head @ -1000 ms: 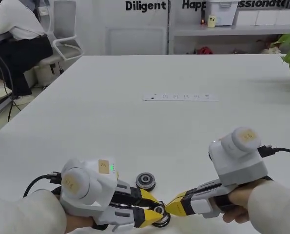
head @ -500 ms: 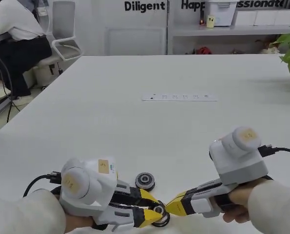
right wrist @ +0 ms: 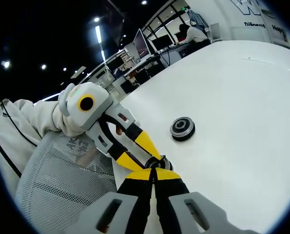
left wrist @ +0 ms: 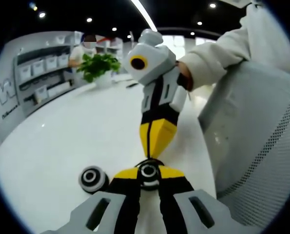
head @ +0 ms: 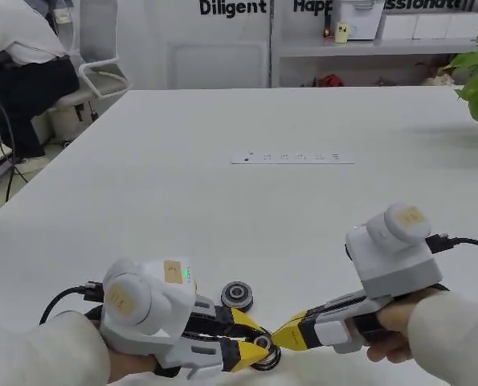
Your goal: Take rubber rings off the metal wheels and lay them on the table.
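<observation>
Open counter (head: pixel 319 217) is left ahead. Two wheels are counted: pinched wheel (left wrist: pixel 148 171) in left tongs (head: pixel 257 346), met by pressed-together right tongs (right wrist: pixel 153 174); loose wheel (head: pixel 237 295) beside.

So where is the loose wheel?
The round black-rimmed metal wheel lies on the white table, low centre in the head view, beyond the left hand-held gripper.

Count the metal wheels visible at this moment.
2. One wheel sits between the left gripper's fingers; the other wheel lies free on the table just beyond. Others may hide under the grippers.
</observation>
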Tool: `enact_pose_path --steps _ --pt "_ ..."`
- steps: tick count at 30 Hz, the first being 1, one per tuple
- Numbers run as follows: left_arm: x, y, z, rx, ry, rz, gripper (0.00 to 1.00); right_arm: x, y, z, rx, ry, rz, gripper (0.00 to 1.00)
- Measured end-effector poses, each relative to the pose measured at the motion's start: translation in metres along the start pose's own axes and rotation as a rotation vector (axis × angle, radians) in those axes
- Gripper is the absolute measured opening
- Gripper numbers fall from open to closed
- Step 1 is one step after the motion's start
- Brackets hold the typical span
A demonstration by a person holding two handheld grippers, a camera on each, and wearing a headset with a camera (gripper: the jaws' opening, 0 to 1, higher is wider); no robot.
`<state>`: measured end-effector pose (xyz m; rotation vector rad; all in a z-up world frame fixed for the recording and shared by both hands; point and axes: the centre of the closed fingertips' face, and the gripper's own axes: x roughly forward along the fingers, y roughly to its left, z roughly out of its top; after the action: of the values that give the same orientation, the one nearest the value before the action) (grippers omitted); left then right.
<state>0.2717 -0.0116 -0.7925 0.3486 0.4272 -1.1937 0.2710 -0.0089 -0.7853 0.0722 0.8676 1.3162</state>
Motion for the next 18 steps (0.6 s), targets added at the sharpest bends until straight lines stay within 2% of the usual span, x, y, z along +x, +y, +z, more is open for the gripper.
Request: enact_pose_path --steps 4,10,15,18 --pt "0.0002 0.0001 0.0 -0.013 0.005 -0.001 0.15 -0.0001 0.0002 0.0011 -0.001 -0.003 -0.003 0.0" --pt "-0.0007 0.0004 0.0007 -0.04 0.043 -0.005 0.14 -0.0011 -0.0004 0.0011 0.003 -0.004 -0.009 0.0" --pt "-0.0055 -0.0006 -0.0002 -0.03 0.065 -0.01 0.19 -0.0026 0.0 0.0032 0.005 -0.013 -0.012 0.0" --pt "-0.0091 -0.0011 0.0056 -0.023 0.061 -0.014 0.21 -0.0041 0.0001 0.0046 0.01 -0.02 -0.013 0.0"
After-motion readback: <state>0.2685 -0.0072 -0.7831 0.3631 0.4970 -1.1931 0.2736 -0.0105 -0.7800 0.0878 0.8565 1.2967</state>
